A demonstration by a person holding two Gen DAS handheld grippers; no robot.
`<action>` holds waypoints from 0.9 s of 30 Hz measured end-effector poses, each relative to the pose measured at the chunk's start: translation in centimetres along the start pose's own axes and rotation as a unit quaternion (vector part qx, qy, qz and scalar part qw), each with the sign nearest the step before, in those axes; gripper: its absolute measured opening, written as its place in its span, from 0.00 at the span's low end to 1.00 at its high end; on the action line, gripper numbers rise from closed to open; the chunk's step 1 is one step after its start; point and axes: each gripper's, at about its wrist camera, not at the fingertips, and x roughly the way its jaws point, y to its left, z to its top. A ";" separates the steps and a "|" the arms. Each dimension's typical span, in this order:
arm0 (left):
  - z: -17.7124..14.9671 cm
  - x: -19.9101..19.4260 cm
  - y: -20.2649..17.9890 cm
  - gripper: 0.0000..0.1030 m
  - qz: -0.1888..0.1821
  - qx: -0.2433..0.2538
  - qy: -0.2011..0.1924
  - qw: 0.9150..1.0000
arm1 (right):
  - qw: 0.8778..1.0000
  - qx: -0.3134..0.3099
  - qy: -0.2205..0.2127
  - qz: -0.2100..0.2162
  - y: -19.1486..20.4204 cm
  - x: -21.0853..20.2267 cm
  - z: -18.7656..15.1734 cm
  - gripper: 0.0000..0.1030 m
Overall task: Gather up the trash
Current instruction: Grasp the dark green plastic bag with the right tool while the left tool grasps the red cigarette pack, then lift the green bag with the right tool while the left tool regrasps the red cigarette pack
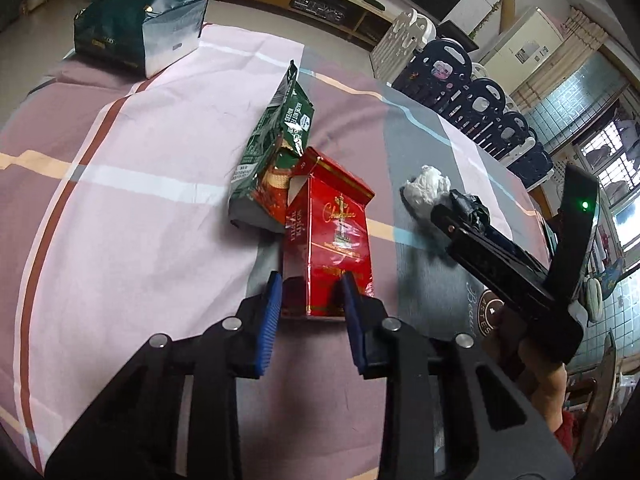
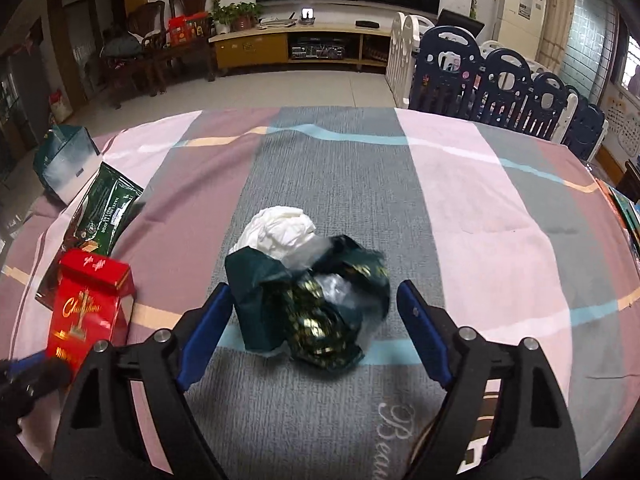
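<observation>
A red carton [image 1: 328, 248] stands upright on the striped tablecloth [image 1: 120, 208]. My left gripper [image 1: 310, 308] is shut on its lower part, with a blue pad against each side. The same carton [image 2: 88, 312] shows at the left of the right wrist view. My right gripper [image 2: 314, 332] is open around a crumpled dark green wrapper [image 2: 312, 312]. Its left pad is close against the wrapper and its right pad stands clear. A white tissue ball [image 2: 280, 230] lies just behind the wrapper. In the left wrist view, the right gripper [image 1: 456, 216] reaches in from the right, beside the tissue ball [image 1: 426, 190].
A torn green wafer packet [image 1: 276, 148] leans behind the red carton. A dark green bag [image 1: 136, 28] stands open at the far left corner. Navy and white playpen panels [image 2: 500, 84] line the table's far right edge. A low TV cabinet [image 2: 300, 46] stands across the room.
</observation>
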 end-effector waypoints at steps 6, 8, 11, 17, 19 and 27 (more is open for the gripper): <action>-1.0 -2.5 -0.1 0.26 0.016 -0.001 -0.013 1.000 | 1.000 0.005 -0.001 0.031 0.6 -3.9 -1.6 0.49; -1.4 -4.0 -0.1 0.24 0.025 -0.001 -0.023 0.999 | 1.000 0.003 -0.007 0.029 0.9 -6.4 -2.7 0.49; -2.3 -6.4 -0.5 0.04 0.049 0.016 -0.043 0.998 | 0.999 0.006 -0.013 0.030 1.2 -10.4 -5.0 0.49; -4.7 -7.4 0.6 0.02 0.063 0.047 -0.013 0.997 | 0.999 0.026 -0.009 0.032 1.6 -15.9 -10.0 0.49; -4.9 -7.4 2.4 0.24 0.055 0.022 -0.014 0.998 | 0.999 0.043 -0.008 0.032 1.5 -17.3 -11.2 0.49; -4.5 -4.5 -0.1 0.86 0.065 0.086 -0.020 0.994 | 0.995 0.094 0.011 0.025 0.2 -18.7 -14.0 0.49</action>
